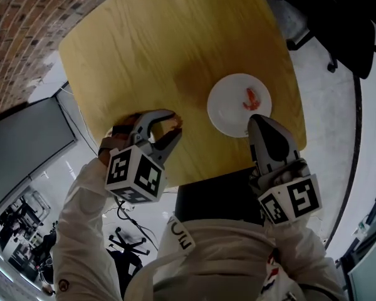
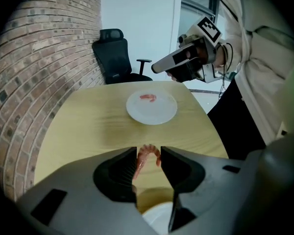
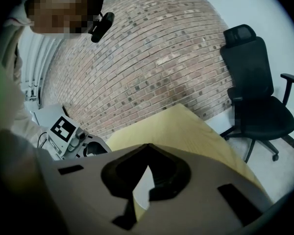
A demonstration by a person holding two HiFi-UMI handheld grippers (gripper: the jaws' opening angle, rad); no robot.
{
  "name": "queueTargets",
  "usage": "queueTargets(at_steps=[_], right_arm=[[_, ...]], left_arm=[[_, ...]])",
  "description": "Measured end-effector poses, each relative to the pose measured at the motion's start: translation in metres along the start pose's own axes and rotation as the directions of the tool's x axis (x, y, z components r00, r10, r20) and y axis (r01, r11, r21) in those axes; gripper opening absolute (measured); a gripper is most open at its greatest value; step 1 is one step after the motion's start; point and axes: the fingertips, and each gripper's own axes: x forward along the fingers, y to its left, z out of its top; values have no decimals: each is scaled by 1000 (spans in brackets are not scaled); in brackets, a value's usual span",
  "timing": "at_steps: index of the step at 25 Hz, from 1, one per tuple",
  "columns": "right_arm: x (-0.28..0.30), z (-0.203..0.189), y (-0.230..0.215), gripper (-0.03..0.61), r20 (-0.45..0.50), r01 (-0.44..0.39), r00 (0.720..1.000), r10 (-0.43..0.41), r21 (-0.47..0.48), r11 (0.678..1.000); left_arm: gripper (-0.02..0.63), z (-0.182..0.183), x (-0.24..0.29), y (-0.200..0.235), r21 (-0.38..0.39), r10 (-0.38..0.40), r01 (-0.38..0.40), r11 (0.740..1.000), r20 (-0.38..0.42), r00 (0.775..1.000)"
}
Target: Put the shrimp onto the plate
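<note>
My wooden table (image 1: 163, 55) fills the middle of the view. A brick wall (image 1: 19, 24) stands at its ten o'clock, a black office chair (image 1: 348, 39) at two o'clock.

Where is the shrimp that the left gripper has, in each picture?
Head view: the shrimp is left of centre, at the left gripper tips.
Left gripper view: the shrimp is bottom middle, pinched between the pads.
Right gripper view: not in it.
Shared landmark: the wooden table shows in all three.
</note>
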Motion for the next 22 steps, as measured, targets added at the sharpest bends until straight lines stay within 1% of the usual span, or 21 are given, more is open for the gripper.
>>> queueTargets(at_steps=[6,12,17,22], right_arm=[[-17,7,-41,25,21,49,999,-50,41,998],[-31,11,-78,24,27,96,995,-98,82,992],[-40,15,-104,24,32,120,992,-124,101,988],[-47,15,-124,23,32,134,990,-139,118,984]], left_arm=[[156,49,25,8,44,-24,23,999,22,999],[156,92,54,15,61,-55,52,997,43,998],[156,112,73,15,86,-83,81,993,30,996],[156,127,85,19,97,-85,82,992,23,996]])
